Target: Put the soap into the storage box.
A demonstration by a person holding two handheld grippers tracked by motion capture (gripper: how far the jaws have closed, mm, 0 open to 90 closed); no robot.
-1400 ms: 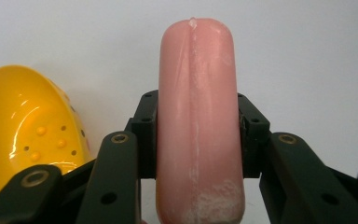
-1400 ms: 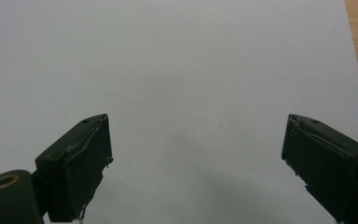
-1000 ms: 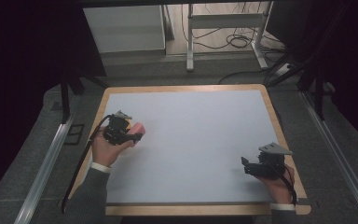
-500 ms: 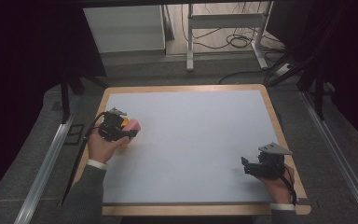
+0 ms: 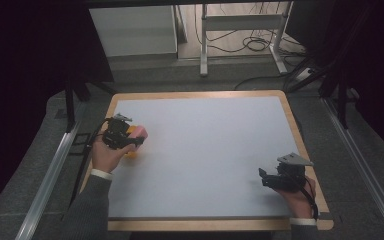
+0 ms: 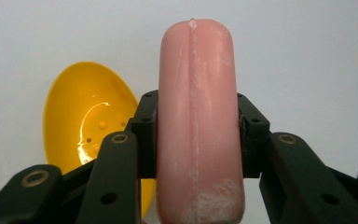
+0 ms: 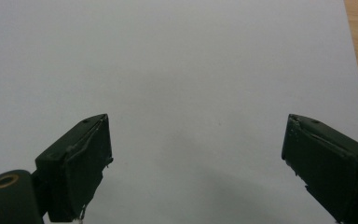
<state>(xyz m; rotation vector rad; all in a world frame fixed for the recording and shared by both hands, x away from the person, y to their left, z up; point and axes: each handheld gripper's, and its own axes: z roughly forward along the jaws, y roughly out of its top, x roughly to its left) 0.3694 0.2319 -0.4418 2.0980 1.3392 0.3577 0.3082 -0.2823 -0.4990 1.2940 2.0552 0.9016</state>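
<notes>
My left gripper (image 5: pixel 136 136) is at the left side of the white table top (image 5: pixel 205 150), shut on a pink sausage-shaped piece (image 6: pixel 196 121) that stands up between its black jaws. A yellow bowl-like shell (image 6: pixel 86 121) lies on the table just behind and to the left of the jaws in the left gripper view; in the high view the yellow shell (image 5: pixel 131 153) peeks out under the hand. My right gripper (image 5: pixel 264 178) rests near the front right corner, open, with nothing between its fingers (image 7: pixel 81 154) but bare white surface.
The table has a wooden rim (image 5: pixel 295 125). Metal rails (image 5: pixel 50 170) run along both sides of the table. A white cabinet (image 5: pixel 132 30) and a frame with cables (image 5: pixel 250 30) stand on the floor beyond the far edge.
My left hand has shifted slightly toward the left edge of the table with the pink piece still gripped. The right hand has stayed where it was.
</notes>
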